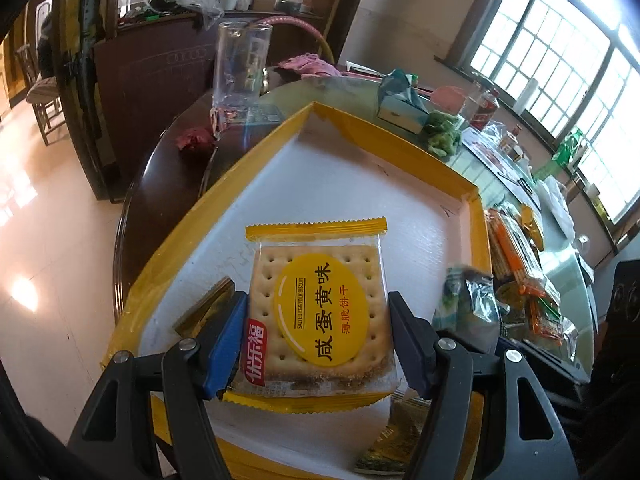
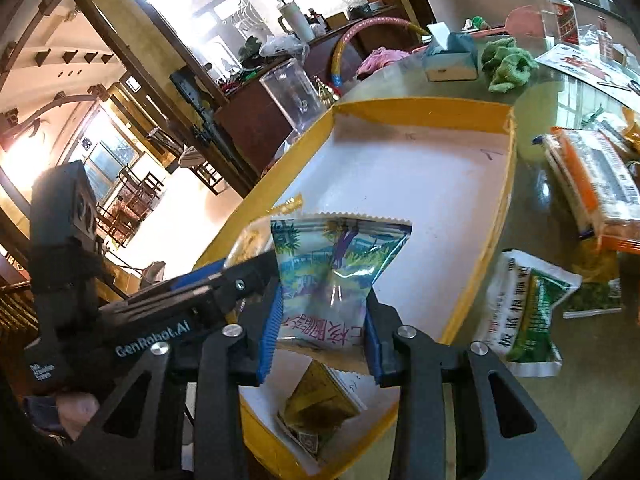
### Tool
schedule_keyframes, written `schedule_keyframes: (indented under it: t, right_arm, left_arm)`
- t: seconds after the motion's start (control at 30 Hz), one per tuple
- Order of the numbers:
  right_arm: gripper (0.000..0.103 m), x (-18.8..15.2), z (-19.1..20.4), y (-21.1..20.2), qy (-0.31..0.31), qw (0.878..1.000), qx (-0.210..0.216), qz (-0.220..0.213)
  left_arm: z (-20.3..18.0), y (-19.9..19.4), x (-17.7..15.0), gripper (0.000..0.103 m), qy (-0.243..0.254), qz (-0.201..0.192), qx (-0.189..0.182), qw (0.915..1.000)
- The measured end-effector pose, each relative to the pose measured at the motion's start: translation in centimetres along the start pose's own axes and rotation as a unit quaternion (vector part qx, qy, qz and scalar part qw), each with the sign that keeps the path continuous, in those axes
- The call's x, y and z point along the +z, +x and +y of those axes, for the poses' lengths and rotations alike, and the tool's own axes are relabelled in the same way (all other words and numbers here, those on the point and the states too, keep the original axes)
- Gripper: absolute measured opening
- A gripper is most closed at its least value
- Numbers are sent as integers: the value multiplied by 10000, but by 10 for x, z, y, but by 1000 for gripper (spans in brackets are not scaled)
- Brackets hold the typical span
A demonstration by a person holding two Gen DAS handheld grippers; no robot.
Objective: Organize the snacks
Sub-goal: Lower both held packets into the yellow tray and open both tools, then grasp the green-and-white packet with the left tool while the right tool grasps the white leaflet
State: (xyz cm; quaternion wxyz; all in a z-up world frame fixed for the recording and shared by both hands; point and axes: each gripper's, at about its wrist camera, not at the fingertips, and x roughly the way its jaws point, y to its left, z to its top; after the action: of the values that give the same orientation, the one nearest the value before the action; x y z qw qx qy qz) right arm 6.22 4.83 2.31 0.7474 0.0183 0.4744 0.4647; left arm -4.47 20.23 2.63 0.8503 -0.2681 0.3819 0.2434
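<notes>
My left gripper (image 1: 317,312) is shut on a yellow salted egg yolk biscuit packet (image 1: 316,256), its pads pressing on both side edges. The packet hangs just above a white tray with a yellow rim (image 1: 384,136). In the right wrist view, my right gripper (image 2: 323,300) is shut on a green and blue snack packet (image 2: 340,264), pinched at its waist over the same tray (image 2: 420,114). The left gripper (image 2: 232,268) shows there too, at the tray's left edge. Small gold packets (image 1: 204,308) (image 2: 316,412) lie in the tray.
Orange packets (image 2: 596,184) and a white and green packet (image 2: 524,312) lie on the glass-topped table right of the tray. Beyond the tray stand a clear tumbler (image 1: 240,68), a tissue box (image 2: 452,56) and a green cloth (image 2: 508,64). A hand (image 2: 76,408) holds the left gripper.
</notes>
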Motion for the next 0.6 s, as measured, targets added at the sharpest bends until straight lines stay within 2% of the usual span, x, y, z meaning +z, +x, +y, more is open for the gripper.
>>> schedule_keyframes:
  t: [0.1, 0.13, 0.17, 0.23, 0.37, 0.6]
  right_arm:
    - [51, -2, 2, 1, -11, 10000, -61, -20]
    - [61, -3, 1, 0, 15, 10000, -35, -18]
    - [67, -4, 1, -4, 53, 10000, 27, -73]
    - [72, -4, 3, -12, 11, 9998, -9, -204]
    - [75, -6, 5, -37, -84, 9990, -33, -439]
    - [80, -16, -28, -102, 276, 9951, 253, -915]
  left_arm:
    - [4, -1, 1, 69, -145, 32, -52, 9999]
    - [5, -1, 2, 70, -167, 51, -93, 9998]
    - [6, -4, 2, 74, -219, 19, -164, 9996]
    - [5, -10, 2, 80, -265, -98, -206, 9994]
    - [-9, -23, 3, 81, -67, -323, -115, 9994]
    - [-57, -44, -6, 82, 514, -625, -330, 9962]
